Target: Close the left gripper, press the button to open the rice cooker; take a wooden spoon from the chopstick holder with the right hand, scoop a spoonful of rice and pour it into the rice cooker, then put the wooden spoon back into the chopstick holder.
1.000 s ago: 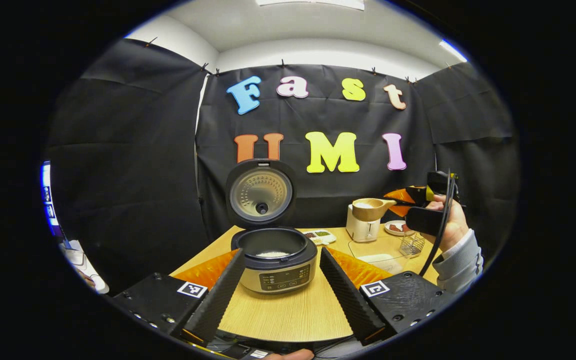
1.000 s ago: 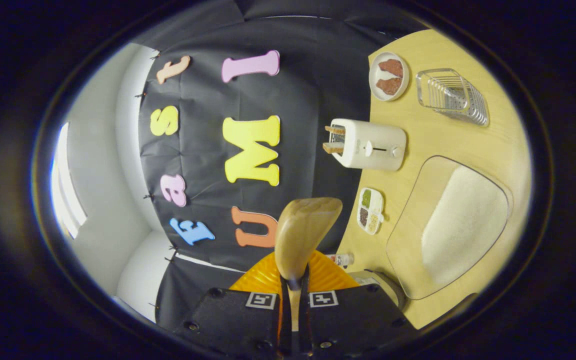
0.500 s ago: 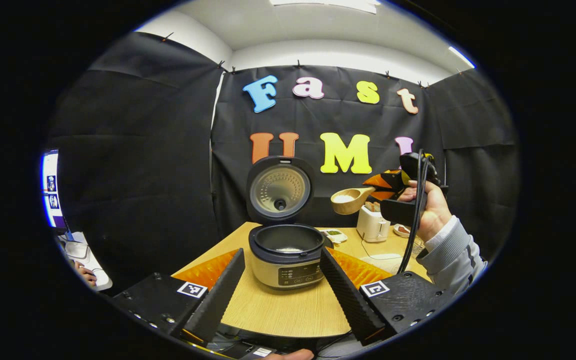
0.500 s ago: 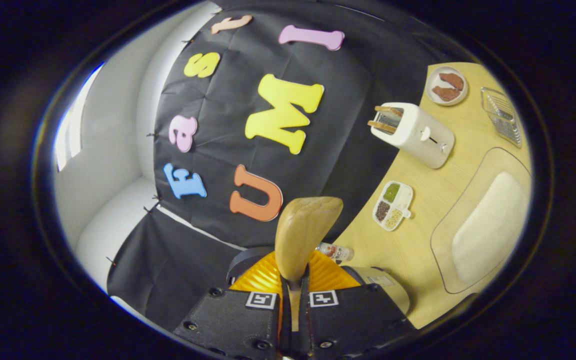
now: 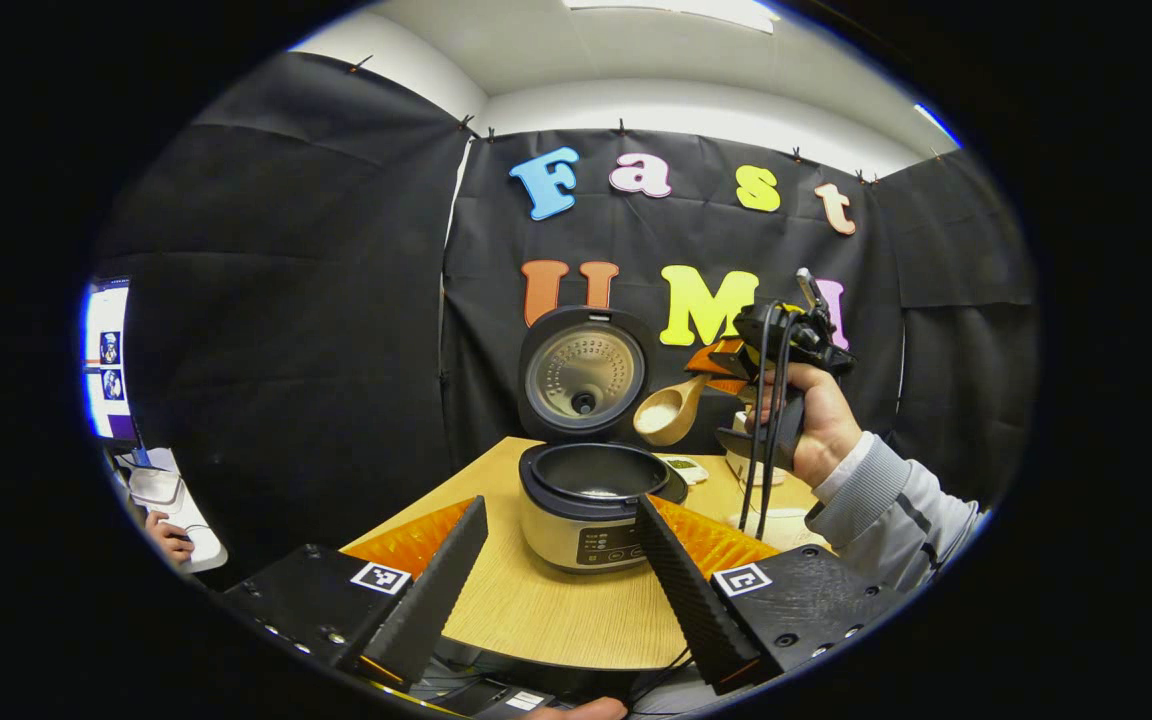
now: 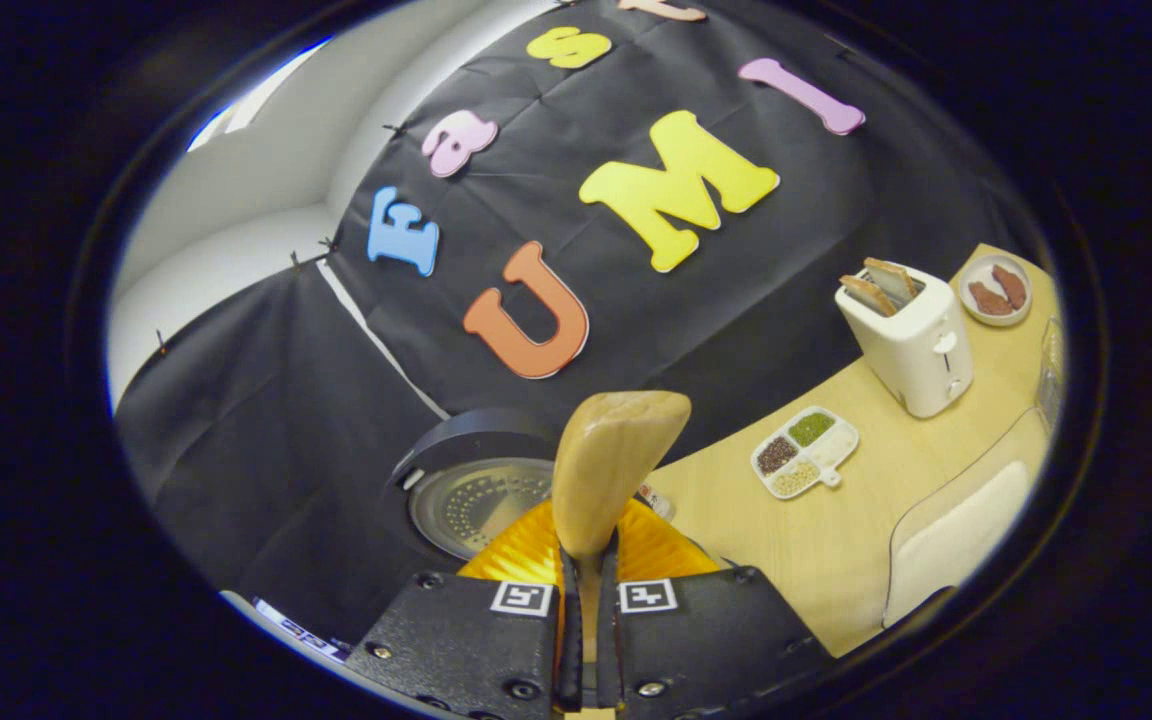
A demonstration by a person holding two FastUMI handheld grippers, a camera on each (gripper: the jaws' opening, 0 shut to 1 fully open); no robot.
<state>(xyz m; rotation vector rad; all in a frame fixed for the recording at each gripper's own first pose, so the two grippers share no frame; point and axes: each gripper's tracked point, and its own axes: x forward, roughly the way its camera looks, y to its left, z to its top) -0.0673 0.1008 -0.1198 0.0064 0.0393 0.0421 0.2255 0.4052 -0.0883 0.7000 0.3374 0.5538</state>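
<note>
Above the table (image 5: 556,620), a hand (image 5: 816,425) is holding the right tool (image 5: 726,362), its fingers clamped on the handle of a spoon (image 5: 669,412) whose rice-filled bowl is hanging tilted just right of the cooker (image 5: 591,500). Its lid (image 5: 584,375) is standing upright, the pot showing some rice inside. Nearer the camera, the left tool (image 5: 561,575) is hovering with fingers spread wide, gripping nothing. Beyond, a toaster (image 6: 911,340) and a tray (image 6: 804,452) are sitting on the table.
</note>
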